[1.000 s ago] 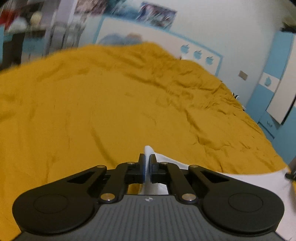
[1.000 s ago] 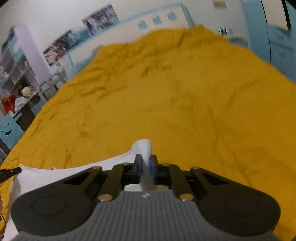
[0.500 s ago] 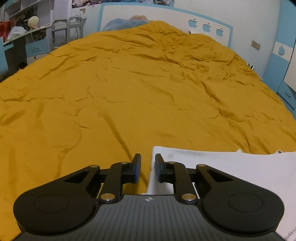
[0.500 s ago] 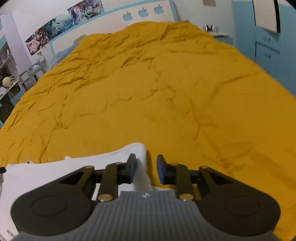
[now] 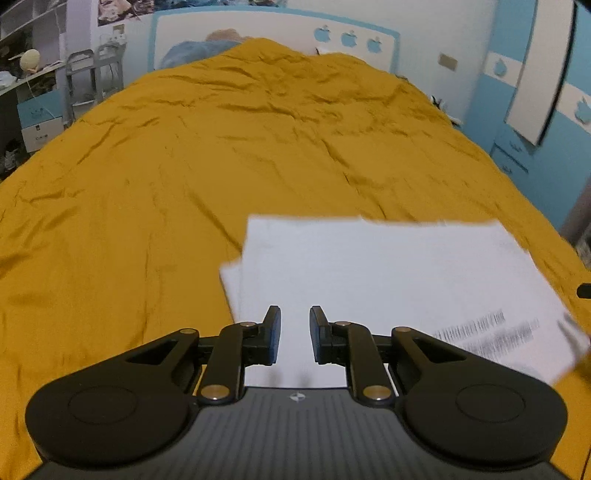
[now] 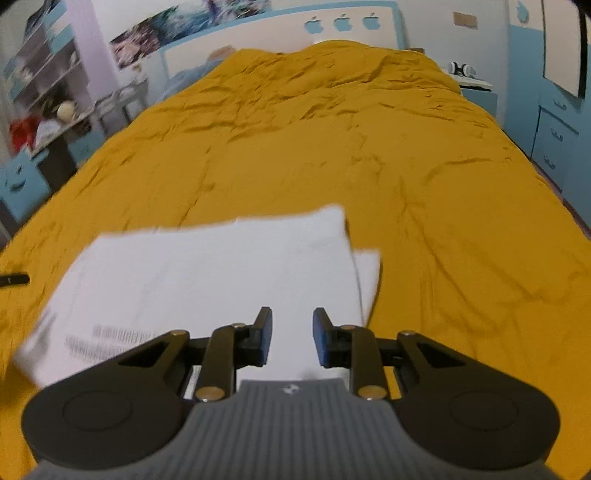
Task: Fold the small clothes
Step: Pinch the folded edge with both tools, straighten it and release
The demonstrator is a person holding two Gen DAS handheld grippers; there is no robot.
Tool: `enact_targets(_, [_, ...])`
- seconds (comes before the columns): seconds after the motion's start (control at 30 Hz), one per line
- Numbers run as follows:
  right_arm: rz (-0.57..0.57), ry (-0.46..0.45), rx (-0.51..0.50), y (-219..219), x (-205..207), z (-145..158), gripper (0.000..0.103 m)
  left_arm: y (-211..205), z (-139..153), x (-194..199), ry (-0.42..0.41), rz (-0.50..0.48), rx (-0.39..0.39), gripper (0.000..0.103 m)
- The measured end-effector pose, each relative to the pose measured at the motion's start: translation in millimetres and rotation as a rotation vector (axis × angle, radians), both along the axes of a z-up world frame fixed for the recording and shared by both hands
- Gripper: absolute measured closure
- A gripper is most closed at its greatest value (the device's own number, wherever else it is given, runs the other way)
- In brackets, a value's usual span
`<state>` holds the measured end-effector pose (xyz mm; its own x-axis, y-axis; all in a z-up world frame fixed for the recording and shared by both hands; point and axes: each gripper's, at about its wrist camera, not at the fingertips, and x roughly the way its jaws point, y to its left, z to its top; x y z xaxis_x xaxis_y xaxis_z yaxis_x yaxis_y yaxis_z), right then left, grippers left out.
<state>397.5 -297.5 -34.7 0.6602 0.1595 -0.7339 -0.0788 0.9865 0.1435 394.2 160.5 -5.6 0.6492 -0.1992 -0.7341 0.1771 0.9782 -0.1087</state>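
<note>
1. Nearest in the left wrist view, the left gripper (image 5: 294, 334) is seen with its jaws parted and nothing held between them; the fingers are black, jointed with brass-coloured pins, and faced with blue pads (image 5: 275, 328).
2. Nearest in the right wrist view, the right gripper (image 6: 291, 339) is likewise seen spread apart and empty, with the same black linkages and blue pads (image 6: 320, 341).
3. Just beyond both sets of fingertips, a white garment (image 5: 399, 280) is laid flat on the bed, folded into a rough rectangle.
4. Its long axis is run across the bed from side to side; in the left wrist view it is stretched off to the right, and in the right wrist view the white garment (image 6: 207, 273) is stretched off to the left.
5. The cloth is shown smooth and thin, with a lower layer poking out past the folded top layer at one short end.
6. Lines of dark printed text (image 5: 491, 334) are seen near the close edge, too blurred to be read.
7. The garment is rested on a mustard-yellow bedspread (image 5: 184, 177), matte and finely wrinkled, by which the whole bed is covered.
8. Farthest away, a white headboard (image 6: 280, 33) edged in blue and marked with three blue apple shapes is set against the wall.
</note>
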Motion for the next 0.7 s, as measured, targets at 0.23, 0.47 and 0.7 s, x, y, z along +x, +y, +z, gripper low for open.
enact_targets(0.23, [-0.076, 0.048, -0.078, -1, -56, -44, 0.083, -8, -41, -44, 0.066, 0.012, 0.017, 0.089])
enact_targets(0.47, [-0.127, 0.081, -0.054, -8, -71, -85, 0.088, 1, -80, -53, 0.11, 0.074, 0.021, 0.094])
enact_targets(0.7, [-0.117, 0.112, -0.054, -7, -67, -83, 0.088, -7, -72, -54, 0.095, 0.094, 0.066, 0.095])
